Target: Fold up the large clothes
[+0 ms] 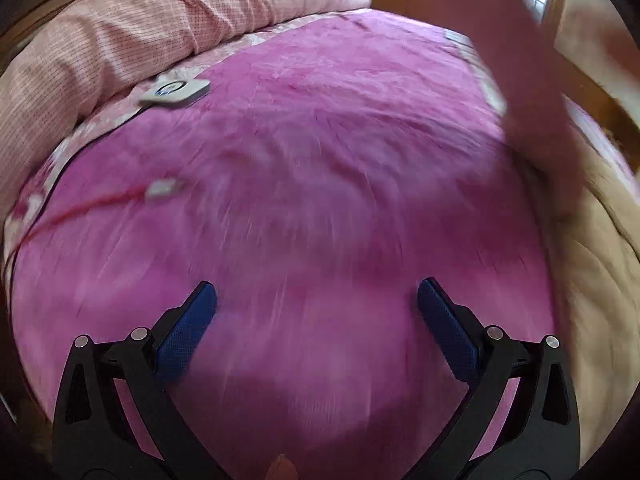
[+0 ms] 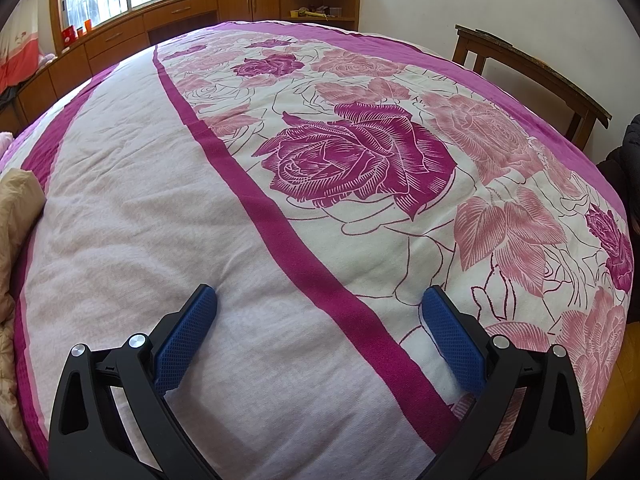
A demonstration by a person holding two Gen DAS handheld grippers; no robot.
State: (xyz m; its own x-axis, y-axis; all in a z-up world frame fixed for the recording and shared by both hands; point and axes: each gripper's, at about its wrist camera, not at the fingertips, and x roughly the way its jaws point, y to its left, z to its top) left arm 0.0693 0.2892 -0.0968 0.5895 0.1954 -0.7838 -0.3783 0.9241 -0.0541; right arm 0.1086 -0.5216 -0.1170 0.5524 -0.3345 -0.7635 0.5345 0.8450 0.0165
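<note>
The thing to fold looks like the tan coat. It lies in a soft heap at the right side of the bed in the left view. In the right view only a small bit of it shows, at the left edge. It looks puffy and quilted, so I think it is light and floppy. It will sag and bend when lifted. It should not slip much, and it cannot break. A good place to grab is an edge or a corner, like the hem or a shoulder, not the fat middle. Which part is which I cannot tell from here.

The left tongs are wide open. They hold nothing. They hang over the fuzzy pink blanket and do not seem to touch it. The left view is blurry. A white box lies far left on the blanket, next to a pink checked quilt. A red cord with a white plug lies nearer, also on the left. A blurry pink shape crosses the far right of this view, and I cannot tell what it is.

The right tongs are wide open too, and empty. They are over the rose bedspread, near its dark pink stripe. The coat is well off to their left. A wooden table stands far right.
</note>
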